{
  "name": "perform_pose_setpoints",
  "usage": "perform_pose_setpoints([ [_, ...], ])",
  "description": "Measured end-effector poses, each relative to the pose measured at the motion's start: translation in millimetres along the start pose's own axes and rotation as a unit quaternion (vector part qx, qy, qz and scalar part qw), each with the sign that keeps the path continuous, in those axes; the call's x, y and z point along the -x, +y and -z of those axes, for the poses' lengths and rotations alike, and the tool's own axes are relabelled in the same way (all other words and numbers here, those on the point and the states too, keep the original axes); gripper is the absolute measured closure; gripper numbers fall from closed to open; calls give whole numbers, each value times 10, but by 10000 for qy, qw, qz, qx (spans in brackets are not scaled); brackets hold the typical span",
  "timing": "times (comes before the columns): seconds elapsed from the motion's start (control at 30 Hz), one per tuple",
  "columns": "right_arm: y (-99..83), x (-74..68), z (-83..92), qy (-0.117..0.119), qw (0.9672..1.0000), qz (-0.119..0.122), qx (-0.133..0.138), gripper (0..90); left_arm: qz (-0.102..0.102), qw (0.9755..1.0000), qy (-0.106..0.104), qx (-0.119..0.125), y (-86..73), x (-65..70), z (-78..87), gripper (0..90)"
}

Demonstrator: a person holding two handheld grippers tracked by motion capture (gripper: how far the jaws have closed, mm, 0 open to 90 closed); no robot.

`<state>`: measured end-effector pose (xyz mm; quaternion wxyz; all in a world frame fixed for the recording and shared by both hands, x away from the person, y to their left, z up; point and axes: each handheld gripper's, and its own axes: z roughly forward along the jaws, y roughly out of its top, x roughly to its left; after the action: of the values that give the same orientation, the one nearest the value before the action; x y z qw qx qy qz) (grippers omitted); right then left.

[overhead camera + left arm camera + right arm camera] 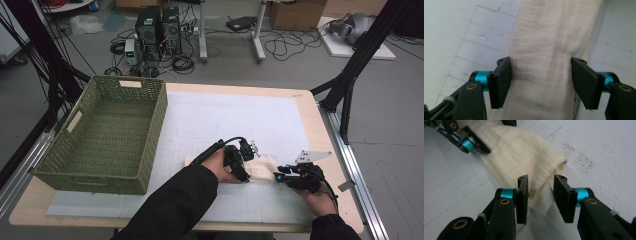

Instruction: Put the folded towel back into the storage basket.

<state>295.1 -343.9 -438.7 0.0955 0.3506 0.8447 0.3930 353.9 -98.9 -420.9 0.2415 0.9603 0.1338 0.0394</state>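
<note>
**Roll could spring open – cloth not pinched at either end**

High view: cream cloth [260, 170] lies rolled/folded near the front edge of the table [300, 107], well apart from the green basket [107, 132] at the left. My left gripper [246, 150] sits over the cloth's left half, my right gripper [282, 175] at its right end. Risk here: both hands are crowded on 1 short strip, so a nudge from either one drags the whole cloth across the white mat [225, 120].

Left gripper view: my jaws stand spread, 1 each side of the cloth [546, 50], pads beside its edges and not pressing as far as I can tell. Nothing pins the roll, so I judge the layers can slacken or unroll. If I close from here the pads could bunch the fabric up instead of gripping it flat.

Right gripper view: my jaws are part spread around the rolled end of the cloth [524, 160], with a loose flap between them; the left pad is touching or nearly touching fabric, the right pad stands clear. No real pinch. Risk: closing may catch only the thin flap and not the roll, so a pull peels 1 layer out. The left gripper [470, 143] is close by at the top left, so bumping it is possible.
</note>
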Motion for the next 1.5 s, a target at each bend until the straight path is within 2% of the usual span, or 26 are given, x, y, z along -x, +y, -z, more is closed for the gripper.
perform_pose_setpoints([
  [0.1,5,-4,5,-17,10000,-20,39,613,37,10000,48,2,2,-10,7,415],
  [0.33,10,22,57,-14,9994,-170,297,567,107,9999,80,-8,8,-26,17,467],
  [0.5,11,23,77,-78,9991,-215,359,544,207,9996,174,6,10,-45,28,574],
  [0.67,6,43,96,-133,9988,-230,406,524,162,9994,306,-2,14,-36,38,734],
  [0.77,-6,58,108,-135,9985,-292,450,502,197,9992,345,21,4,-37,43,765],
  [0.93,-23,71,104,-156,9981,-344,477,442,447,9980,426,104,-19,-31,52,796],
  [1.1,-38,89,115,-211,9973,-458,538,349,861,9950,452,244,-92,-57,92,806],
  [1.17,-44,88,115,-153,9969,-497,598,326,942,9941,466,273,-129,-68,113,807],
  [1.27,-40,62,105,-139,9973,-387,605,292,1071,9924,482,365,-187,-83,166,807],
  [1.4,-43,29,87,-107,9978,-331,564,251,1343,9883,501,523,-276,-124,259,808],
  [1.5,-50,5,77,-106,9980,-306,550,221,1591,9837,490,687,-344,-161,321,808],
])
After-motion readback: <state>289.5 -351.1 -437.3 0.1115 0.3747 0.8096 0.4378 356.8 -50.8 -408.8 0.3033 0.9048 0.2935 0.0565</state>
